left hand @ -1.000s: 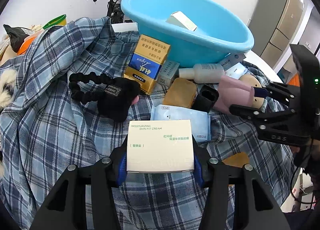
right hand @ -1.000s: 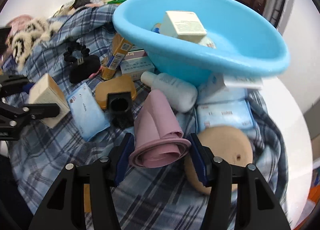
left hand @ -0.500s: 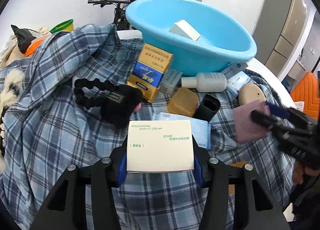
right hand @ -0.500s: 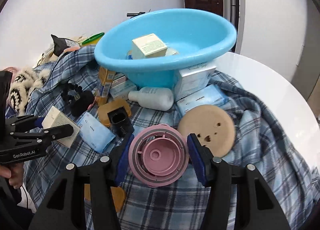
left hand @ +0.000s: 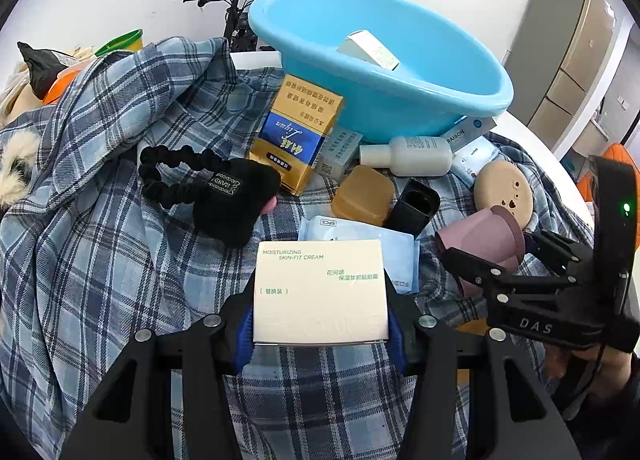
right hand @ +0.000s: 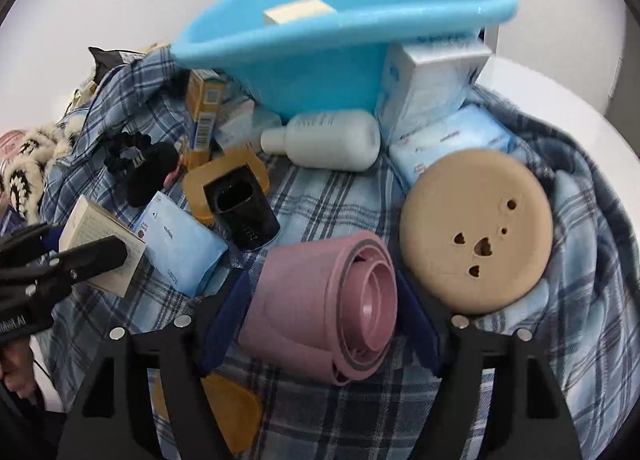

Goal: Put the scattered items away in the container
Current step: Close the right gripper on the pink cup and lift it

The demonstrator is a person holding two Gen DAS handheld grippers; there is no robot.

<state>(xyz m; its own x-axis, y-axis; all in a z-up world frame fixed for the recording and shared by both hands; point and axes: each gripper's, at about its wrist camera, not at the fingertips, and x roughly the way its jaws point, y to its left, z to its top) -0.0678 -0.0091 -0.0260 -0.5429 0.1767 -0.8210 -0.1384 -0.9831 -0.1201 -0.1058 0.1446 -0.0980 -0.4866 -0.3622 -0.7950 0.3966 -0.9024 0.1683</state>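
Partly hidden: pink cup (right hand: 320,304) between opening right gripper (right hand: 324,312); left gripper (left hand: 320,324) pinches cream box (left hand: 320,292).

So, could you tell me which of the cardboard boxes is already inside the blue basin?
The small cream box lying tilted in the blue basin. The cream box in the left gripper and the gold-and-blue box remain outside.

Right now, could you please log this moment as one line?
left hand-held gripper: holds cream box | right hand-held gripper: opening around pink cup | blue basin: one box inside

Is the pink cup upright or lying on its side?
On its side: the pink cup lies on the plaid cloth, mouth facing sideways toward the tan disc.
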